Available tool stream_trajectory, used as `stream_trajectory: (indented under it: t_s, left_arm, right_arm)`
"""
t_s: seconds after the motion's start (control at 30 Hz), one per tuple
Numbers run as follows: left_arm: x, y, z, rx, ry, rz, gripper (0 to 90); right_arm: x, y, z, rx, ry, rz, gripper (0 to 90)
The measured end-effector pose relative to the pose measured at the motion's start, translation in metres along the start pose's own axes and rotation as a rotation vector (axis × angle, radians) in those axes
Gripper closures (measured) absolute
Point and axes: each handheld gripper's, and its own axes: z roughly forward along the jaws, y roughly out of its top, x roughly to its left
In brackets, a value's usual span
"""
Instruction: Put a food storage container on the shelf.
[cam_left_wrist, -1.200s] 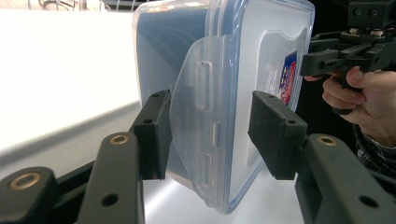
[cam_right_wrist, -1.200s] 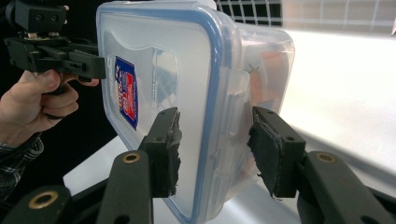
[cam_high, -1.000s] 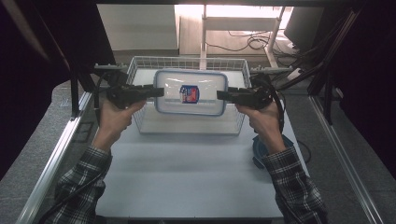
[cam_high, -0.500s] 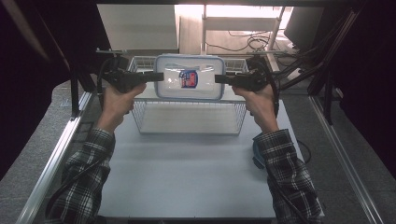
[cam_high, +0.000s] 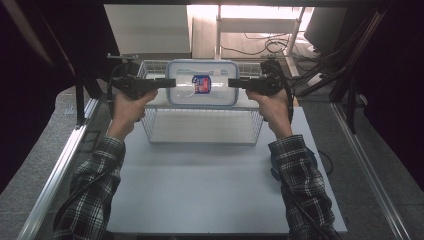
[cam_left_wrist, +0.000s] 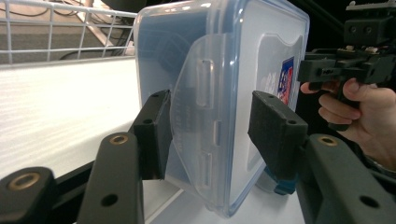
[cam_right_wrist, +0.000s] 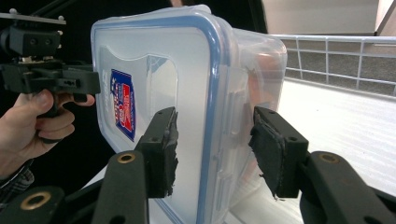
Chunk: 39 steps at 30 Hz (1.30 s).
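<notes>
Container (cam_high: 201, 89), clear, blue-rimmed lid, held over far edge of wire basket (cam_high: 202, 131). Left gripper (cam_high: 171, 83), right gripper (cam_high: 233, 83) jaws pinch its ends. Keep it level; match your hands' pace.

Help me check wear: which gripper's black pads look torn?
The right gripper, on the clear plastic container: its pads have frayed edges; the left gripper's are smooth.

Sticker print (cam_high: 201, 83) on the plastic container (cam_high: 202, 101) too small to read
</notes>
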Motion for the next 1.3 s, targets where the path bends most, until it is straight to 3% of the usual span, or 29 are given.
stream_trajectory:
  t_s: [0.07, 0.2, 0.3, 0.37, 0.53, 0.77, 0.83, 0.9, 1.07, 1.3]
  left_arm:
    - [-0.002, 0.001, 0.002, 0.001, 0.021, 0.014, 47.6]
    - [-0.001, 0.001, 0.003, -0.008, 0.017, 0.012, 47.1]
    - [-0.002, 0.0, 0.006, 0.005, 0.034, 0.018, 45.1]
    - [0.0, 0.0, 0.007, 0.007, 0.037, 0.004, 42.7]
    - [0.01, -0.001, 0.008, -0.007, 0.009, -0.044, 42.0]
    - [0.007, 0.003, 0.01, 0.003, 0.063, -0.035, 38.4]
    - [0.004, 0.004, 0.009, 0.004, 0.12, -0.005, 37.0]
    - [0.003, 0.004, 0.01, 0.007, 0.148, 0.004, 38.4]
    - [0.0, 0.006, 0.013, 0.002, 0.156, 0.015, 43.7]
    - [0.003, 0.005, 0.006, 0.003, 0.148, 0.012, 51.3]
  right_arm:
    - [-0.001, 0.0, 0.001, -0.009, -0.003, 0.002, 50.3]
    - [0.0, -0.001, 0.001, -0.018, -0.019, -0.007, 48.9]
    - [0.004, -0.001, 0.005, 0.008, -0.08, -0.057, 50.3]
    - [0.007, -0.002, 0.009, 0.034, -0.121, -0.077, 46.7]
    - [0.002, -0.005, 0.012, 0.023, -0.108, -0.044, 49.4]
    - [0.004, -0.006, 0.011, 0.024, -0.118, -0.051, 49.0]
    - [0.005, -0.006, 0.011, 0.022, -0.137, -0.066, 51.0]
    - [0.006, -0.005, 0.01, -0.009, -0.145, -0.065, 53.3]
    - [0.009, -0.003, 0.011, -0.015, -0.178, -0.077, 55.0]
    - [0.011, -0.005, 0.011, -0.02, -0.181, -0.057, 55.0]
